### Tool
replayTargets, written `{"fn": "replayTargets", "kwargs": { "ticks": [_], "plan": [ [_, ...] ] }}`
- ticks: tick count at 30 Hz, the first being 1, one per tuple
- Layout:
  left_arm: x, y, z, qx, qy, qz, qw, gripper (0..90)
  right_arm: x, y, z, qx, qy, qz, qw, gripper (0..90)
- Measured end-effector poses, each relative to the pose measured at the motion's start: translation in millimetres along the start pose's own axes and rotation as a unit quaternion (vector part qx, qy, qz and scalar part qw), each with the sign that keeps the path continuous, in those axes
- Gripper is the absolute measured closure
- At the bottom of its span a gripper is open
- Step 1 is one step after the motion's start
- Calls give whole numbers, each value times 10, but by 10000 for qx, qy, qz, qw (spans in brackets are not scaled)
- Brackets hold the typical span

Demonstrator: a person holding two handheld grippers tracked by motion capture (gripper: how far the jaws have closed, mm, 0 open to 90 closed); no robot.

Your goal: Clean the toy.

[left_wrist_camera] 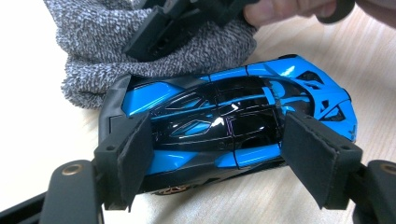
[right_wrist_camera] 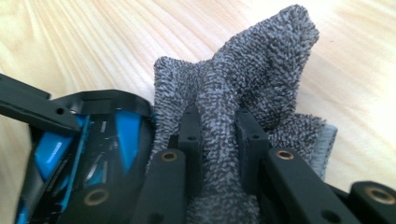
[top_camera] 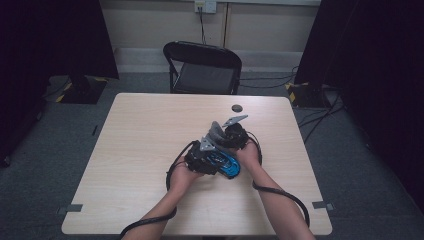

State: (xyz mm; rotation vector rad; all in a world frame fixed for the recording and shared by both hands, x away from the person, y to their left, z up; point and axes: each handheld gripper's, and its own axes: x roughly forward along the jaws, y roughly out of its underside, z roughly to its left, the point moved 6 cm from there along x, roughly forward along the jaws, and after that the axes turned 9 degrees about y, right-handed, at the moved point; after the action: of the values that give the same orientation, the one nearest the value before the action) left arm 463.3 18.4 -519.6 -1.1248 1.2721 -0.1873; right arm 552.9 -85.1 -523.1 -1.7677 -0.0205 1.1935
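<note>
High view: both hands meet near the middle of the tabletop (top_camera: 150, 130), with bare room all round and the edges well off. Left gripper view: the left claw (left_wrist_camera: 233, 154) is clamped across the blue toy car (left_wrist_camera: 233, 112), rigid and glossy, likely slippery. Right gripper view: the right claw (right_wrist_camera: 219, 140) pinches the grey cloth (right_wrist_camera: 261, 70), soft and limp, beside the car.

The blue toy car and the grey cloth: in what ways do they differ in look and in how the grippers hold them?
The blue toy car is hard and glossy, blue with black glass; the grey cloth is soft, fuzzy and bunched up.
The left gripper has its pads on the two sides of the car, jaws wide; the right gripper is shut on a thin fold of the cloth.
The car lies flat on the table; the cloth stands up in a peak.
They touch each other.
</note>
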Motion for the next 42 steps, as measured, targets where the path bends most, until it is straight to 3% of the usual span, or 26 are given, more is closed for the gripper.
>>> {"fn": "replayTargets", "kwargs": {
  "ticks": [3, 7, 15, 42],
  "plan": [
    [-1, 2, -4, -6, 4, -7, 10000, 260, -29, 55, -30, 121, -149, 10, 9998, 758],
    [-3, 0, -8, 31, -24, 27, 10000, 269, -102, 135, -63, 66, -208, 6, 9998, 755],
    [2, -3, -8, 8, -61, 28, 10000, 275, -259, 281, -123, 4, -166, 26, 9999, 752],
    [34, -36, -87, 6, -64, 167, 9998, 277, -930, 951, -193, 224, -81, -104, 9997, 744]
  ]
}}
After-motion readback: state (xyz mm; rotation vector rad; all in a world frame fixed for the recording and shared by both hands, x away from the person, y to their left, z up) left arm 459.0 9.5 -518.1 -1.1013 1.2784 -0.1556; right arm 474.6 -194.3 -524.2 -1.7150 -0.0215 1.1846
